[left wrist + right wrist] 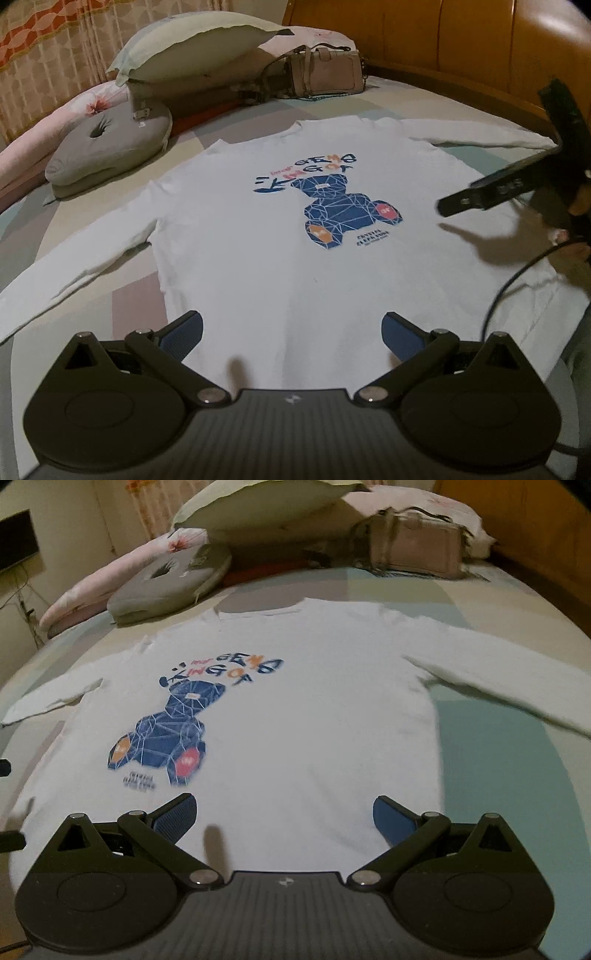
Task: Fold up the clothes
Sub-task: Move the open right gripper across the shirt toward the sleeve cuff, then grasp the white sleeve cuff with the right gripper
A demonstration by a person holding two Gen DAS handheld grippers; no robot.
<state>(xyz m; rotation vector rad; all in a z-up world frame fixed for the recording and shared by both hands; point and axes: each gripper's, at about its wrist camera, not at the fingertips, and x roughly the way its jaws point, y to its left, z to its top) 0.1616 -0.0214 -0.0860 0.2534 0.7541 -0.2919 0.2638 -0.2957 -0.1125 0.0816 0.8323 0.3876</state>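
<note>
A white long-sleeved shirt (280,236) with a blue bear print lies flat and face up on the bed, both sleeves spread out; it also shows in the right wrist view (303,709). My left gripper (291,332) is open and empty, hovering over the shirt's lower hem. My right gripper (284,814) is open and empty over the hem too, right of the bear print. The right gripper also shows in the left wrist view (480,195), held above the shirt's right side.
Pillows (192,48), a grey cushion (110,147) and a beige handbag (325,70) lie at the head of the bed. A wooden headboard (461,37) stands at the right. A black cable (509,288) hangs over the shirt's right edge.
</note>
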